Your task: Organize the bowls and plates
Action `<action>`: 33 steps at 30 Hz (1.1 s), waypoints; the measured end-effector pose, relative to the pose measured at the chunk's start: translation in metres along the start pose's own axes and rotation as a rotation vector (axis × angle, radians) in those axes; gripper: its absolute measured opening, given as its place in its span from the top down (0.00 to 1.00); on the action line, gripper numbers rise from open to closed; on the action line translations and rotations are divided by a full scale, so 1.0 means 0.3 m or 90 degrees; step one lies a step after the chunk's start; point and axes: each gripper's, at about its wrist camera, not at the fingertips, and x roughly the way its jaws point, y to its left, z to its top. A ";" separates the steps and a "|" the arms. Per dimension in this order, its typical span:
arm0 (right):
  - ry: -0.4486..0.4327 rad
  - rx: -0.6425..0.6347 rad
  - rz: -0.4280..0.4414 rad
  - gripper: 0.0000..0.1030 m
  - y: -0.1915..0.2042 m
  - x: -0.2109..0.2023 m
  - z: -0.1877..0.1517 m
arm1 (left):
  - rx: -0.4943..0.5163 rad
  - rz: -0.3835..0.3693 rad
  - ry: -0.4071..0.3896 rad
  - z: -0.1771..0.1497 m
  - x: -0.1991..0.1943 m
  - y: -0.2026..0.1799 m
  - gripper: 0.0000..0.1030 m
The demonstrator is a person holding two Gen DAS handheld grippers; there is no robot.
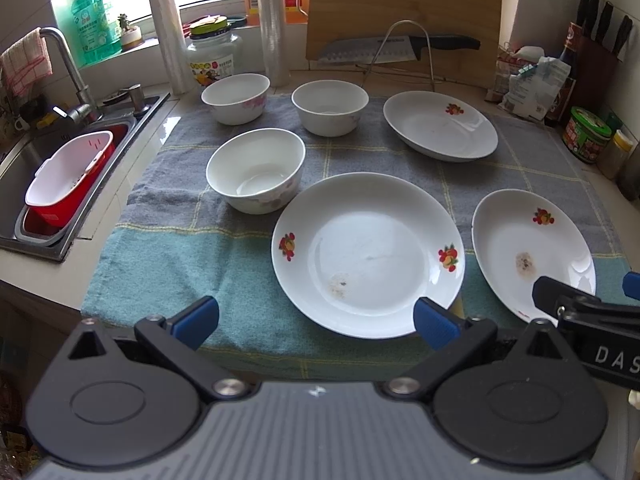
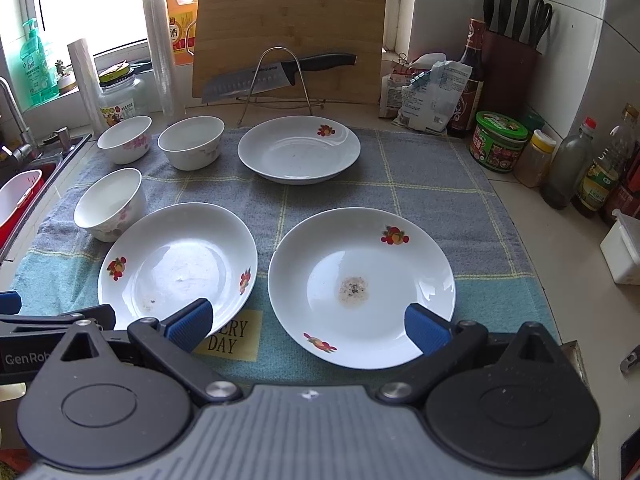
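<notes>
Three white plates with fruit prints lie on a towel: a near left plate [image 1: 367, 256] [image 2: 178, 264], a near right plate [image 1: 532, 248] [image 2: 360, 286] and a far plate [image 1: 440, 125] [image 2: 299, 149]. Three white bowls stand to the left: a near bowl [image 1: 256, 170] [image 2: 110, 204] and two far bowls [image 1: 236, 98] [image 1: 330, 107] [image 2: 125, 139] [image 2: 191, 142]. My left gripper [image 1: 316, 320] is open, empty, hovering at the near left plate's front rim. My right gripper [image 2: 308, 322] is open, empty, over the near right plate's front rim; its fingers [image 1: 560, 292] show at the left view's right edge.
A sink [image 1: 24, 168] with a red and white basket [image 1: 72, 178] lies to the left. A cutting board [image 2: 288, 36], a knife on a wire rack [image 2: 280, 74], jars and bottles [image 2: 568, 168] line the back and right side. A white box [image 2: 622, 252] sits at the right.
</notes>
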 end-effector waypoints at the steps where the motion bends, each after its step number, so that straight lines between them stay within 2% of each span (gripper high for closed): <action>1: 0.000 0.000 0.000 0.00 0.000 0.000 0.000 | -0.001 0.000 0.001 0.000 0.000 0.000 0.01; 33: -0.010 -0.006 -0.008 0.00 -0.003 -0.017 0.007 | -0.011 -0.001 0.008 0.007 -0.003 0.006 0.01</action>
